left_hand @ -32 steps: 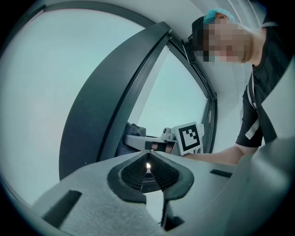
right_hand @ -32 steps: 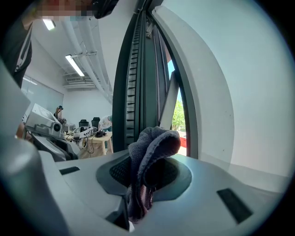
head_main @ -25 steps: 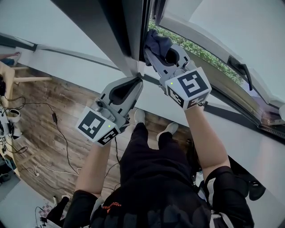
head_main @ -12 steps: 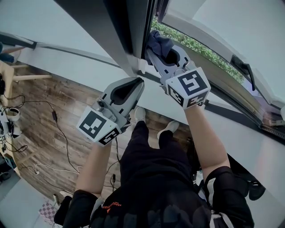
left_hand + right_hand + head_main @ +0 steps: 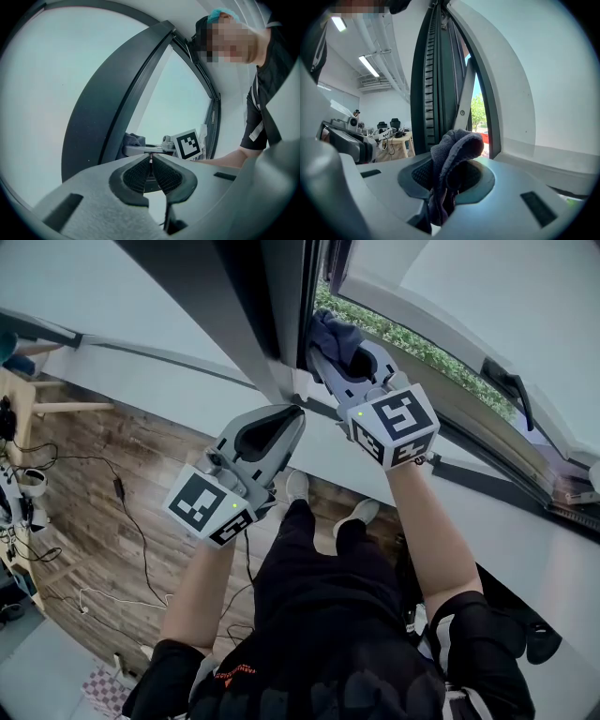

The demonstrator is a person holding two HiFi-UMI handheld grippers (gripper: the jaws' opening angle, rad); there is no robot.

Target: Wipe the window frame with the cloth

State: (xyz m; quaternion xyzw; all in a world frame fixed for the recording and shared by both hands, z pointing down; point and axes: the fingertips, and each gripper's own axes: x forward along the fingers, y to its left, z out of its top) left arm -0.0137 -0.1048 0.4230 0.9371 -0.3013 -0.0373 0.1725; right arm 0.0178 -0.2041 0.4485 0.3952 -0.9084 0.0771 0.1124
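Note:
A dark blue-grey cloth (image 5: 330, 332) is bunched between the jaws of my right gripper (image 5: 323, 351), which is shut on it. The cloth (image 5: 452, 154) sits against the dark window frame (image 5: 267, 306) at the gap of the open sash, with greenery visible outside. In the right gripper view the frame's dark grooved edge (image 5: 436, 84) rises just beyond the cloth. My left gripper (image 5: 292, 412) is shut with nothing in it, held lower left of the right one, its tips close to the white sill below the frame. The left gripper view shows the frame (image 5: 122, 103) curving overhead and the cloth (image 5: 135, 139) beyond.
A black window handle (image 5: 506, 385) sits on the open sash at the right. Below are a wooden floor (image 5: 103, 521) with cables, a wooden table (image 5: 28, 399) at far left, and the person's legs and shoes (image 5: 295, 486).
Both grippers have shifted slightly upward and to the right along the frame. The cloth stays clamped in the right gripper.

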